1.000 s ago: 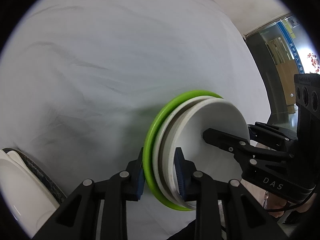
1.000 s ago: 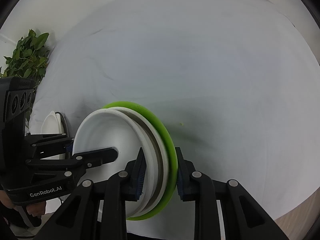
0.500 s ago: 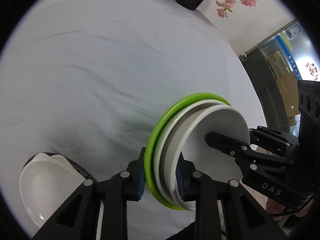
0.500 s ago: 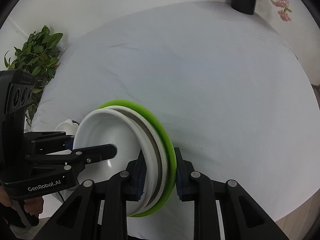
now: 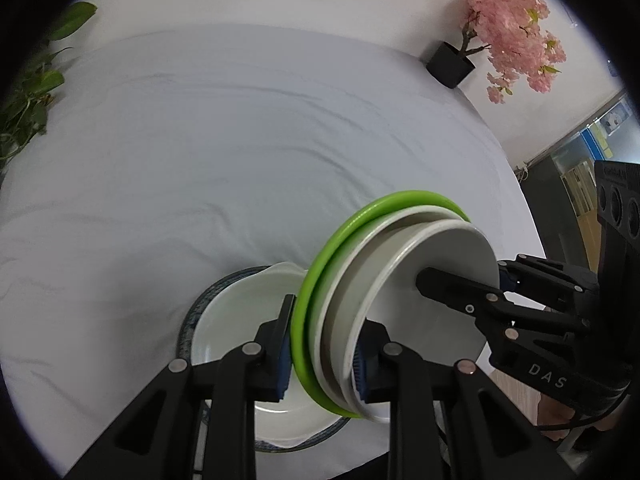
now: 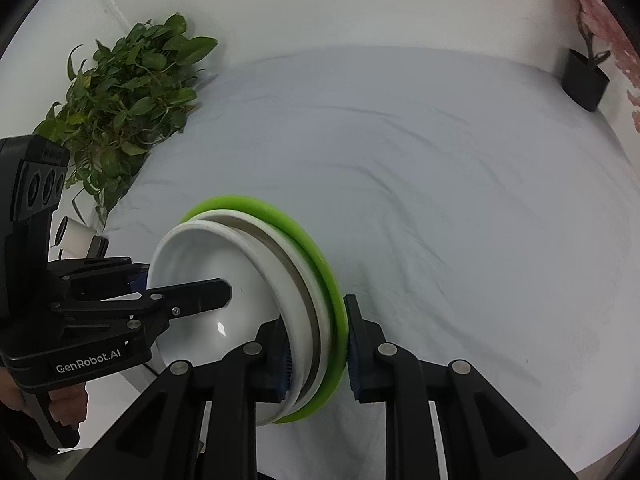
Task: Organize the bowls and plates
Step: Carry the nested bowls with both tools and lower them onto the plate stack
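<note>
Stack: a green plate (image 5: 320, 264) at the bottom, a white plate (image 5: 380, 232) on it and a white bowl (image 5: 444, 280) on top, held clear above the white-clothed counter (image 5: 240, 152)
Left gripper (image 5: 322, 354): fingers clamped across the stack's rim, one blue pad under the green plate, the other inside the bowl's lip
Right gripper (image 6: 318, 354): fingers closed on the opposite rim the same way, one pad inside the bowl, one under the green plate
Second pile: a white dish (image 5: 248, 320) nested in a dark-rimmed plate (image 5: 192, 312) rests on the cloth directly below the carried stack
Weight: likely heavy for a rim pinch, three stiff pieces together, so both grips matter
Surface: glazed white pieces look smooth and slippery; they could slide on each other if the stack tips
Fragility: probably ceramic, chips or breaks if dropped or set down hard
Best hold: opposite rims, squeezing all layers together, stack kept level
</note>
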